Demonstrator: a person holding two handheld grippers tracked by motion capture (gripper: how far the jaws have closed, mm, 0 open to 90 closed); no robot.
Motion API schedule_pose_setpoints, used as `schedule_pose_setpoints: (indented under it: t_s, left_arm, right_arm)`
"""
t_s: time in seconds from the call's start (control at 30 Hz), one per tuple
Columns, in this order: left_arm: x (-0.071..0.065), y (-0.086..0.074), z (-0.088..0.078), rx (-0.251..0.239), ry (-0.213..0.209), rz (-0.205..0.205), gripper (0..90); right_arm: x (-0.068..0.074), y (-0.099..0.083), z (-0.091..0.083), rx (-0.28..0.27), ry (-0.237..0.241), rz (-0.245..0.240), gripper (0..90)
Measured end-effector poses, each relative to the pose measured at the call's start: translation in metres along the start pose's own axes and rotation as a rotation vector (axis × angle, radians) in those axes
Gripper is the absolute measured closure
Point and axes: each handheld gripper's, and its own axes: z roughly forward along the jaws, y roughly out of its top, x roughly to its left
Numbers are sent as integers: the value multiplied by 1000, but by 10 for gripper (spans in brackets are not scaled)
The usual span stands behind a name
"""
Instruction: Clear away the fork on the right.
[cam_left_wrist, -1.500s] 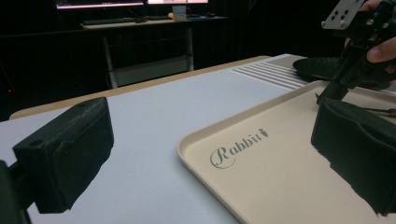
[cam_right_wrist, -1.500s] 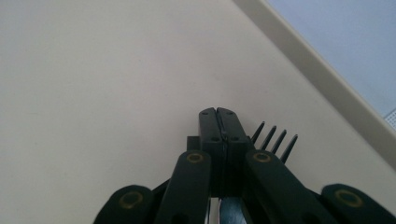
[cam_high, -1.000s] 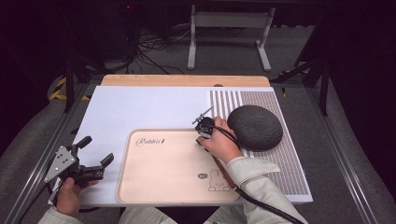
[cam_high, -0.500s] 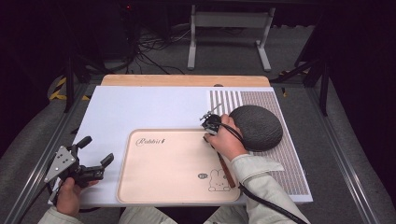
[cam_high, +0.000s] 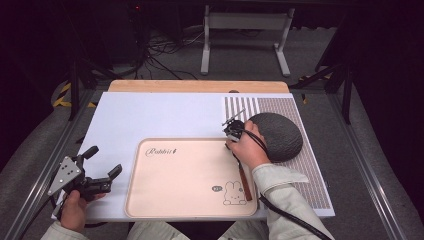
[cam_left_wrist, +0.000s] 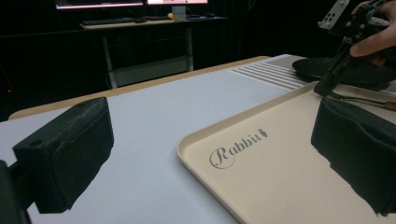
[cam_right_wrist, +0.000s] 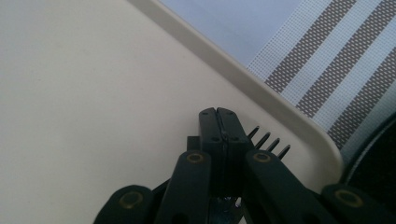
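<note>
the right tongs (cam_high: 233, 131) are closed on a fork (cam_right_wrist: 269, 140), holding it near the head, low over the far right corner of the tray (cam_high: 190, 205), just beside the dark plate (cam_high: 277, 136). judging by that, the step in hand is setting the fork down on the tray or carrying it to the plate. to do it well, keep the grip firm and the handle level, and lower it until it lies flat before letting go, staying clear of the tray's rim.

the fork's long axis runs along the tray's right edge: tines point away from the person, toward the far corner, and the wooden handle (cam_high: 246, 182) trails back toward the person under the hand.

the left tongs (cam_high: 102, 176) stand open and empty, resting at the near left of the white surface (cam_high: 150, 115).
</note>
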Motion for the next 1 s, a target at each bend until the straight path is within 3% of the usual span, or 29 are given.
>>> schedule_pose_setpoints:
  t_s: [0.73, 0.9, 1.0]
  left_arm:
    - [0, -1, 1, 0, 2, -2, 0]
    - [0, -1, 1, -1, 2, -3, 0]
    - [0, 0, 0, 1, 1, -3, 0]
  right_arm:
    - [-14, -7, -6, 0, -24, 37, 900]
    - [-11, -7, -16, -44, -15, 10, 894]
    - [-10, -8, -23, -72, -10, -9, 845]
